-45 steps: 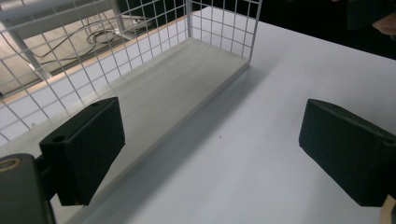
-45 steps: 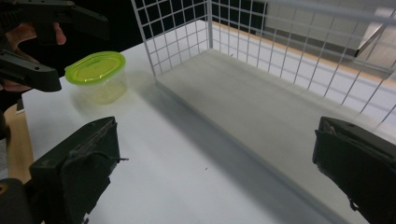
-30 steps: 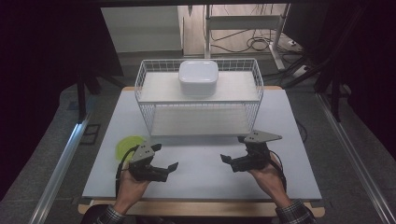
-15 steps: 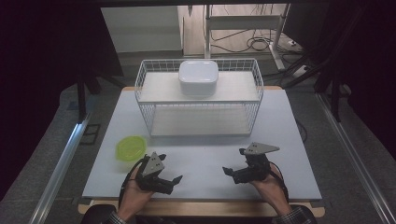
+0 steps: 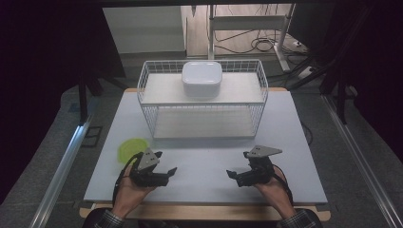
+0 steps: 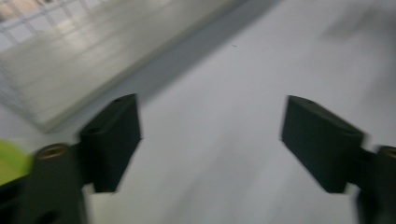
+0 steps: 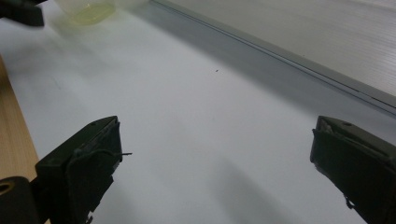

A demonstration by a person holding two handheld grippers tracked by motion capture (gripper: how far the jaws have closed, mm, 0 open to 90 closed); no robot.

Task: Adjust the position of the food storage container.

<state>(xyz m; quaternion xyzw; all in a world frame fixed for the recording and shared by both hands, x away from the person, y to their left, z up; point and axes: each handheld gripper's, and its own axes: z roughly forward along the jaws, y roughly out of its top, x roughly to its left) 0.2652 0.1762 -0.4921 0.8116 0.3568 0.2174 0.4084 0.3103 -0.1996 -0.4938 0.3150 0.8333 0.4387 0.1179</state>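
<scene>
My left tongs [image 5: 166, 172] and right tongs [image 5: 231, 175] gape empty; the small yellow-green plastic bowl [image 5: 131, 148] nearest looks light, slippery, best pinched at its rim.

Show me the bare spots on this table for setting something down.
Bare: the strip between the left gripper and right gripper, and the table right of the wire rack. Crowded: the front left, by the green dish.

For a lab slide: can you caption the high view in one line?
Both open grippers, left and right, rest near the table's front edge; yellow-green bowl beside the left.
</scene>
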